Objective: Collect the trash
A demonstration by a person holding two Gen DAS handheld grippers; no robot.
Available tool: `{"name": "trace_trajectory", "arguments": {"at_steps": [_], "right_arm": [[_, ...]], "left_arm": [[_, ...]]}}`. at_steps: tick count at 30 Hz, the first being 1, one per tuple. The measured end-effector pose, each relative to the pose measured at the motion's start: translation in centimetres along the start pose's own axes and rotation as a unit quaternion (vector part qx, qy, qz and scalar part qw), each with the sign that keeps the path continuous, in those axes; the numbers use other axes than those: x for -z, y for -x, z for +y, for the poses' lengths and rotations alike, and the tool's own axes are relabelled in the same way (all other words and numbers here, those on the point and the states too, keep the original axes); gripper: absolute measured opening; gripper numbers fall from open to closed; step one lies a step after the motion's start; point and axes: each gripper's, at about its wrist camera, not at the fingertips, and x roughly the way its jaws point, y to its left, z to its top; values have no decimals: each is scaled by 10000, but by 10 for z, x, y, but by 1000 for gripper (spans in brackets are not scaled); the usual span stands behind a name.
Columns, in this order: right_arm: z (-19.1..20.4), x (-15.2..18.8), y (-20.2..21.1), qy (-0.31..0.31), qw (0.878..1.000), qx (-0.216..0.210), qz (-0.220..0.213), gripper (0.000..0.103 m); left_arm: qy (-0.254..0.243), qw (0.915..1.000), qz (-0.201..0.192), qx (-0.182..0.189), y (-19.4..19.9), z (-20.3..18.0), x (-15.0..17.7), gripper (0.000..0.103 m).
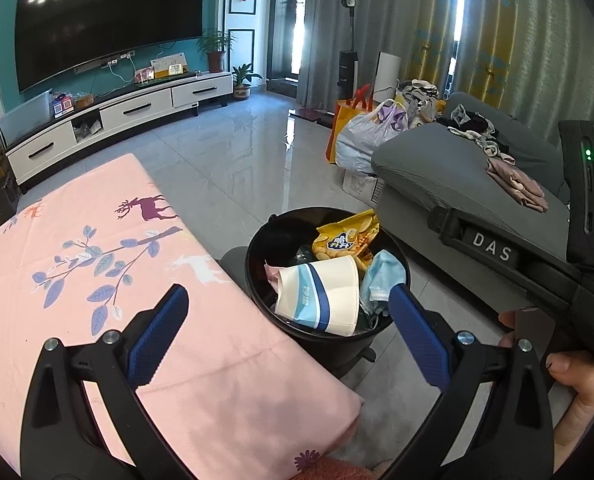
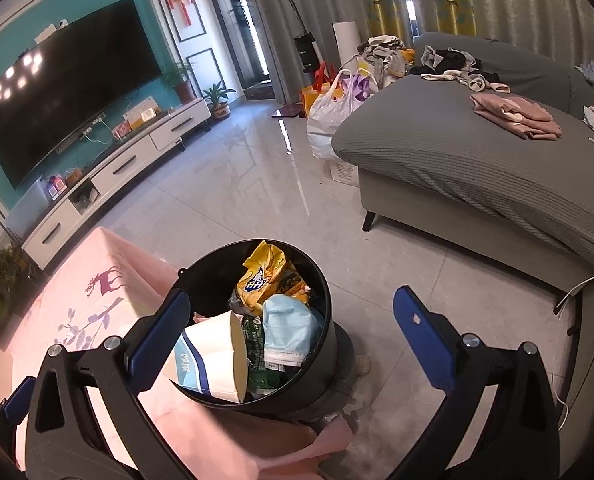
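Observation:
A black round trash bin (image 1: 257, 256) (image 2: 325, 344) stands on the floor beside the table's corner. Inside lie a white paper cup with blue stripes (image 1: 325, 296) (image 2: 213, 360), a yellow snack bag (image 1: 345, 240) (image 2: 263, 276) and a light blue face mask (image 1: 383, 278) (image 2: 287, 330). My left gripper (image 1: 287, 306) hangs open just above the bin's near rim, nothing between its blue fingers. My right gripper (image 2: 291, 312) is also open and empty, hovering over the bin. In the left wrist view, the right gripper's black body (image 1: 537, 264) and a hand (image 1: 573, 376) show at right.
A table under a pink cloth with deer and leaf print (image 1: 97, 280) (image 2: 81, 320) sits left of the bin. A grey sofa (image 1: 457, 176) (image 2: 477, 152) with clothes is at right, bags (image 2: 333, 108) by its far end. A TV stand (image 1: 117, 116) lines the far wall across open tiled floor.

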Motion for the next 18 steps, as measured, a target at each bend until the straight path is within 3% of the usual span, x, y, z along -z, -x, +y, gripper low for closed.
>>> {"name": "trace_trajectory", "arguments": {"at_steps": [18], "right_arm": [[0,2,-3,18,9999,156,43,100]], "left_arm": [[39,9997,48,220,1,-3,4,100]]}}
